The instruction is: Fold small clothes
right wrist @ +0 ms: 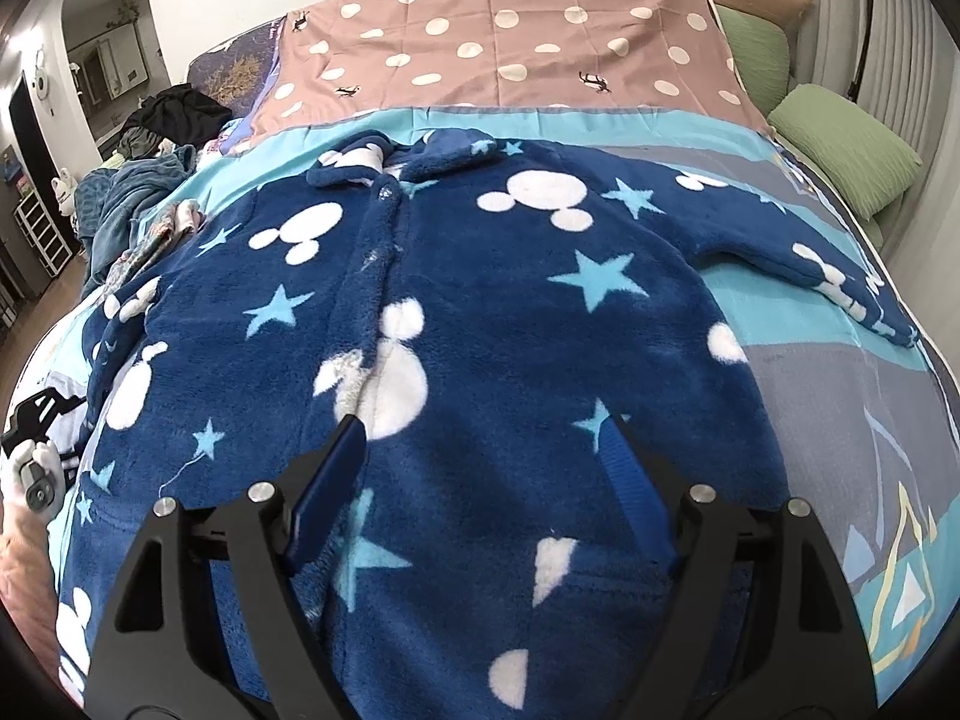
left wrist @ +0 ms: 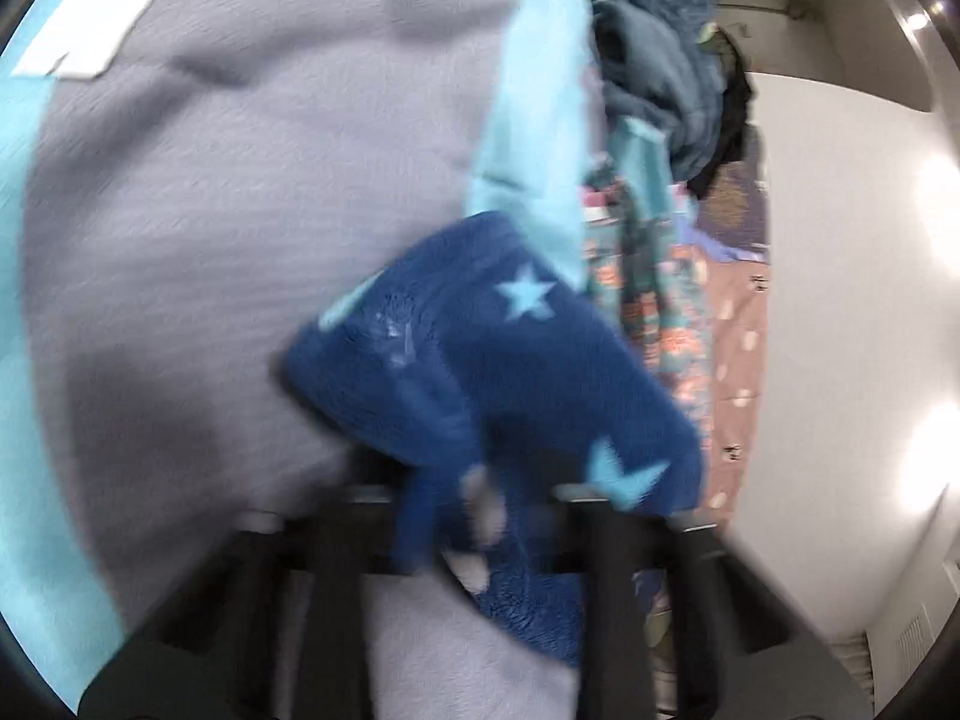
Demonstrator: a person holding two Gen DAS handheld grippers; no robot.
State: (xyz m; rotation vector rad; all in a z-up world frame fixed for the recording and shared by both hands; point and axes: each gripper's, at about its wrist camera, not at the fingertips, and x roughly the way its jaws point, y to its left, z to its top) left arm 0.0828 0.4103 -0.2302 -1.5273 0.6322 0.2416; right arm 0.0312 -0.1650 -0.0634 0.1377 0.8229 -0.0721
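A dark blue fleece top [right wrist: 480, 300] with white mouse heads and light blue stars lies spread front-up on the bed, collar at the far end. Its right sleeve [right wrist: 840, 282] stretches out to the side. My right gripper [right wrist: 483, 423] hangs open just above the lower front of the top, with nothing between its fingers. In the blurred left wrist view, my left gripper [left wrist: 480, 498] is shut on a bunched piece of the same blue fleece [left wrist: 498, 360], which covers its fingertips. Under it lies the grey and turquoise bed cover [left wrist: 240, 180].
A pink dotted sheet [right wrist: 510, 30] covers the far end of the bed. Green pillows [right wrist: 840, 144] lie at the right. A pile of teal and black clothes [right wrist: 150, 180] sits at the bed's left edge, the clothes pile [left wrist: 660, 60] also showing ahead in the left wrist view.
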